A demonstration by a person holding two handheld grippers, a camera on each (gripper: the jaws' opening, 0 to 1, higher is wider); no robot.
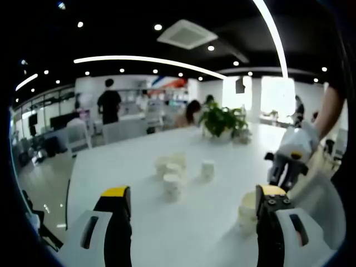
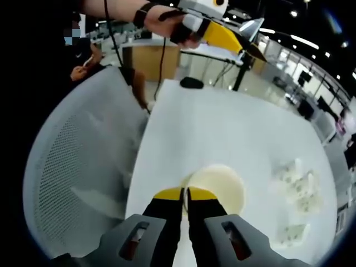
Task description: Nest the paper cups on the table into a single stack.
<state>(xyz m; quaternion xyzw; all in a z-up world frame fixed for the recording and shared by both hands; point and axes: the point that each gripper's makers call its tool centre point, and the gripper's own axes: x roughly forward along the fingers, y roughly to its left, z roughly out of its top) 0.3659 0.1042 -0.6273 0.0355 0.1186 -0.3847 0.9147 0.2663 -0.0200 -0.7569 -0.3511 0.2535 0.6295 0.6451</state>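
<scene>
Beyond the left gripper [image 1: 189, 208], whose jaws are spread wide, about five loose paper cups [image 1: 173, 169] cluster on the white table [image 1: 128, 167], a potted plant [image 1: 222, 119] behind them. The right gripper [image 2: 185, 193] pinches the rim of a cup stack [image 2: 219, 186], a mesh chair [image 2: 83, 156] left of it

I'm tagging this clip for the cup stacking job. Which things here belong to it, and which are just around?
Part of the job:
- loose paper cups in a cluster on the white table
- cup whose rim the right gripper pinches
- left gripper, open

Just around:
- potted plant
- mesh chair
- black object at the table's far end
</scene>
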